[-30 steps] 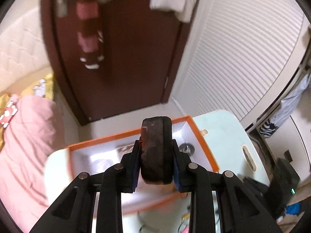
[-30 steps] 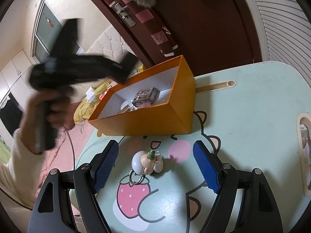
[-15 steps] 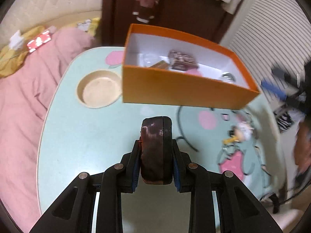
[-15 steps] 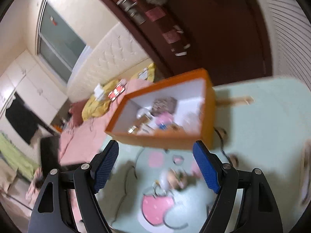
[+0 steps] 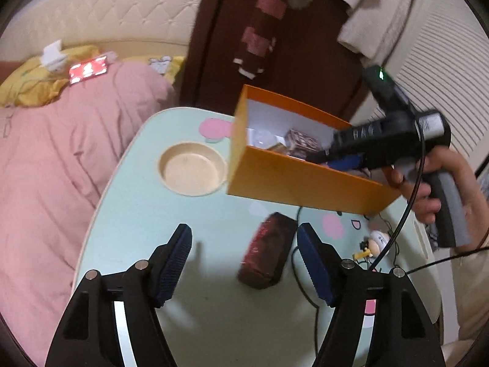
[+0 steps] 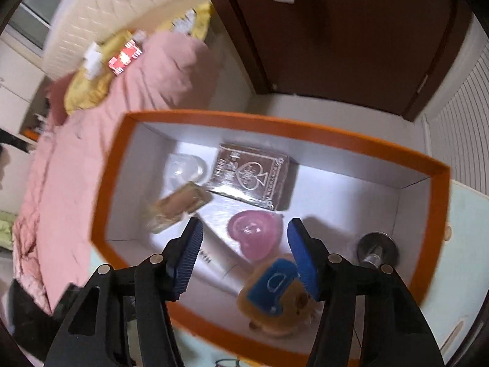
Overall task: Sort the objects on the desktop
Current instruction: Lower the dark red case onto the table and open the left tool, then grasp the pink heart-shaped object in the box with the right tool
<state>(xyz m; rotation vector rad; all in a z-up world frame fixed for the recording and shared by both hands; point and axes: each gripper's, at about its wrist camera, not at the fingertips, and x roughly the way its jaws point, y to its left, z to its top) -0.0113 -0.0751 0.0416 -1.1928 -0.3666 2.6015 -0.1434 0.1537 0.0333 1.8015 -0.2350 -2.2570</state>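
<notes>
The left gripper, angled down over the table, has just opened; the dark block lies free between its jaws. The right gripper, jaws apart but just closing on nothing, points steeply into the orange box.

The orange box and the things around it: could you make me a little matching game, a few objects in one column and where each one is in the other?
Things:
1. dark red case
2. pink heart
3. little figure toy
4. round hollow

Places:
A. inside the orange box
B. sunk into the table top, left of the box
C. lying on the table between the open left claw fingers
D. on the table near the box's right corner, by a black cable

Pairs: 1-C, 2-A, 3-D, 4-B
</notes>
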